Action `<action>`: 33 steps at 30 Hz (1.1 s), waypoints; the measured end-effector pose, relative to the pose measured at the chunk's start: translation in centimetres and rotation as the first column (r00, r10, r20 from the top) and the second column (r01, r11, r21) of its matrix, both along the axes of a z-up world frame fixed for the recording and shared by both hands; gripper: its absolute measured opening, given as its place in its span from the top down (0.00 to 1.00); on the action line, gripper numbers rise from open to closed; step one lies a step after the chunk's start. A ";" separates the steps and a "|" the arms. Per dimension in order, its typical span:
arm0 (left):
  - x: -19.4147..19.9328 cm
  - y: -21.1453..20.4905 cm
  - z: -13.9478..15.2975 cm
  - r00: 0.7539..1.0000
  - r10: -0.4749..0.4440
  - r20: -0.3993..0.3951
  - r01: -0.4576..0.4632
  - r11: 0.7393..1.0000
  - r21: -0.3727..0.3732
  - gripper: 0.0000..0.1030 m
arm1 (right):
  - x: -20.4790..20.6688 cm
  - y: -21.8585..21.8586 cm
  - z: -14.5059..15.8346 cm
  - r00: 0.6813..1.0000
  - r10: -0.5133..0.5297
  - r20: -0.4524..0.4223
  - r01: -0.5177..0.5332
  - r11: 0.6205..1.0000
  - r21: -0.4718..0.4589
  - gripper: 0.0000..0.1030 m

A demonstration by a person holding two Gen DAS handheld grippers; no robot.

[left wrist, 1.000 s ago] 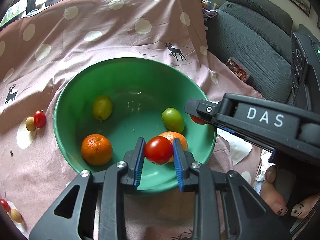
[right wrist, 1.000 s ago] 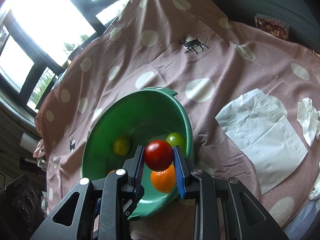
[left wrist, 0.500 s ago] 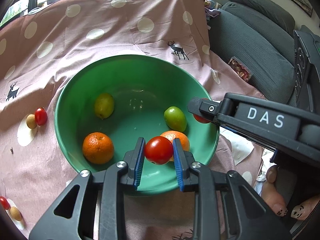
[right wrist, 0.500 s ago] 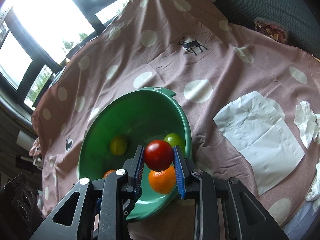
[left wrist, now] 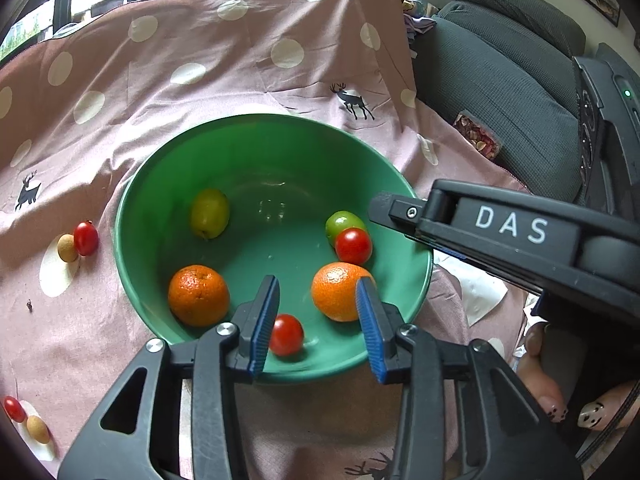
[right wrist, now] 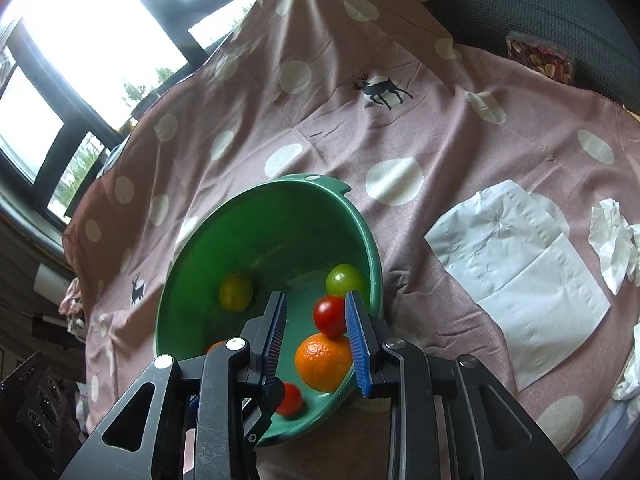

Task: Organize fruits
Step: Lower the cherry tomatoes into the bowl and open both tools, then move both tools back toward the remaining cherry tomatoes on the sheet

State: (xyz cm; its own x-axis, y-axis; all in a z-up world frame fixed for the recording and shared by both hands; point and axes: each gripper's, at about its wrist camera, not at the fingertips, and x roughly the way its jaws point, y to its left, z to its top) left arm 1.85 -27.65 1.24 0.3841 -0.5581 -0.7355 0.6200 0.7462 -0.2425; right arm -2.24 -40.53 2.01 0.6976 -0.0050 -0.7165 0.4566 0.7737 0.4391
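Note:
A green bowl (left wrist: 280,118) (right wrist: 280,184) sits on a pink dotted cloth. It holds two oranges (left wrist: 198,295) (left wrist: 340,296), a yellow-green fruit (left wrist: 209,213) and a green fruit (left wrist: 344,222). My left gripper (left wrist: 317,282) hovers over the near rim with its jaws opening. A red tomato (left wrist: 285,335) lies loose in the bowl below, free of the pads. My right gripper (right wrist: 316,295) stands open over the bowl's right side. A second tomato (right wrist: 330,316) (left wrist: 353,245) rests in the bowl against the green fruit.
Left of the bowl, a tomato (left wrist: 85,238) and a beige fruit (left wrist: 67,247) lie on the cloth. Another such pair (left wrist: 14,409) is at the near left. White tissues (right wrist: 516,284) lie right of the bowl. A grey sofa (left wrist: 500,80) borders the far right.
Both tomatoes have left the grippers and dropped into the bowl. The left jaws have spread apart. Neither hand has shifted.

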 end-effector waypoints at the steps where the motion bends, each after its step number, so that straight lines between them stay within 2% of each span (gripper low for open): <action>1: -0.1 0.1 0.1 1.000 0.001 0.001 -0.001 1.000 -0.003 0.59 | 0.0 0.0 0.0 1.000 -0.001 -0.001 0.001 1.000 0.001 0.71; 5: -0.5 1.1 0.9 1.000 0.008 0.020 -0.008 1.000 -0.011 0.55 | 0.0 0.0 0.0 1.000 -0.001 -0.001 0.001 1.000 -0.005 0.70; 9: -1.0 2.5 2.1 0.998 0.028 0.048 -0.027 0.999 -0.020 0.50 | 0.0 0.4 0.2 1.000 0.007 0.006 -0.006 1.000 -0.017 0.63; 12: -1.2 4.1 2.9 0.997 0.058 0.055 -0.057 0.998 -0.034 0.46 | 0.0 0.8 0.7 1.000 0.002 0.012 -0.002 0.999 -0.033 0.58; 17: -1.4 7.7 4.1 0.990 0.128 0.064 -0.124 0.991 -0.058 0.43 | 0.0 1.5 1.2 1.000 -0.010 0.006 0.011 0.998 -0.064 0.56; 20: -1.3 10.1 4.7 0.978 0.192 0.082 -0.187 0.981 -0.056 0.42 | 0.1 2.2 1.5 1.000 -0.001 0.012 0.002 0.997 -0.080 0.44; 27: -1.4 17.0 5.7 0.937 0.328 0.121 -0.325 0.945 -0.043 0.42 | 0.9 4.3 2.1 0.999 0.034 0.008 -0.032 0.992 -0.124 0.43; 30: -1.2 20.6 5.9 0.897 0.426 0.118 -0.426 0.904 -0.021 0.42 | 1.3 5.4 2.3 0.999 0.053 0.000 -0.052 0.988 -0.148 0.43; 33: -1.2 24.2 5.7 0.843 0.524 0.120 -0.528 0.849 -0.003 0.42 | 1.8 6.5 2.5 0.997 0.078 -0.007 -0.078 0.981 -0.177 0.43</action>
State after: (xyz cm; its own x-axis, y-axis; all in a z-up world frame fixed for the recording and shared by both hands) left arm 0.62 -3.47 6.94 0.6941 -0.2281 -0.6828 0.1540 0.9736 -0.1686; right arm -0.48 -34.01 4.49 0.7011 -0.0772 -0.7089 0.3919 0.8723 0.2925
